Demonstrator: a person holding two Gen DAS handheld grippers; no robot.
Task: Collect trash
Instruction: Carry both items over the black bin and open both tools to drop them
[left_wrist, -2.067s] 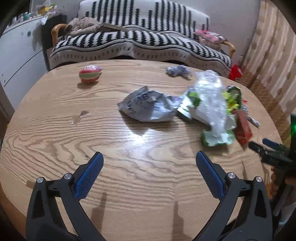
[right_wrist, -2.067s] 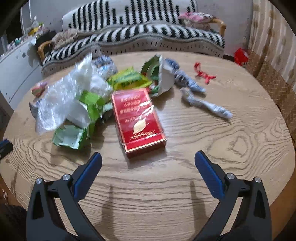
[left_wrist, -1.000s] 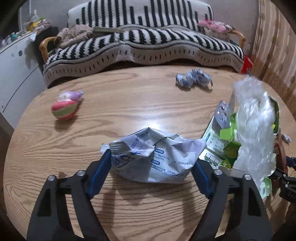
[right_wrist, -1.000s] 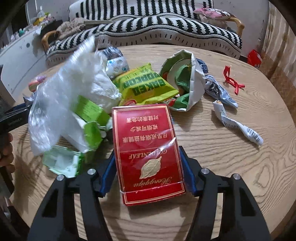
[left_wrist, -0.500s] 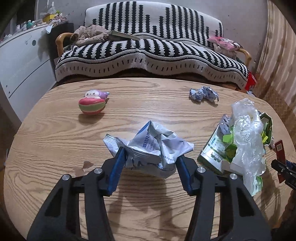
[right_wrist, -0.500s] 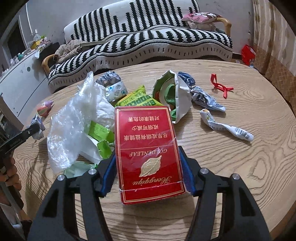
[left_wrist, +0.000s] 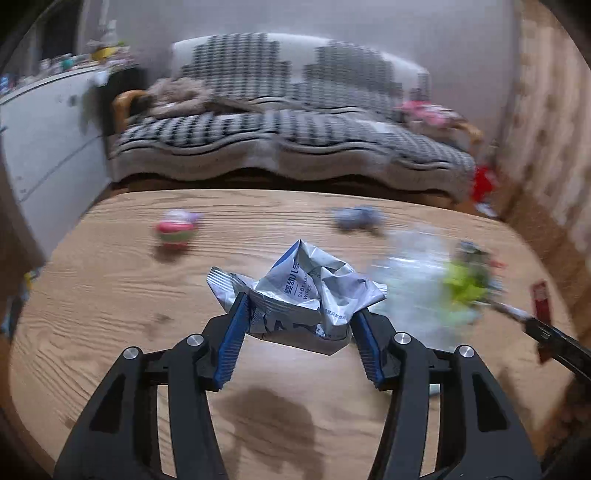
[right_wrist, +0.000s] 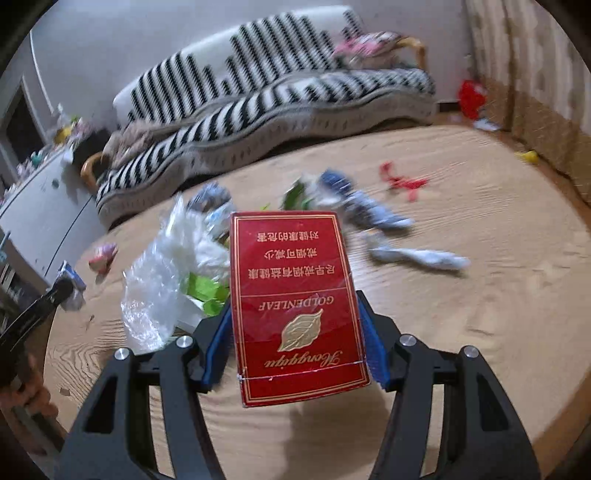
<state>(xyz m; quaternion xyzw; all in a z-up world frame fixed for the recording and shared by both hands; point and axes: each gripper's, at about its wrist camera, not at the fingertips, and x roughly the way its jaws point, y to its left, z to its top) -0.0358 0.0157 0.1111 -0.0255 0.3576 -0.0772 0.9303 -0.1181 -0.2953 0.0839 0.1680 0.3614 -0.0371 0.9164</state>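
we hold the left claw (left_wrist: 299, 332) clenched on the crumpled wipes packet (left_wrist: 303, 295), which sits between the blue pads with its long axis crosswise to the fingers and hangs above the bench (left_wrist: 110, 295). the right claw (right_wrist: 295, 347) is clenched on the red cigarette box (right_wrist: 291, 295), long axis running forward along the fingers, clear of the bench and just beside the clear plastic bag (right_wrist: 162, 280) (background blur suggests motion). both claws point forward and slightly down; we judge that each item goes next to a bin, which is not in view.
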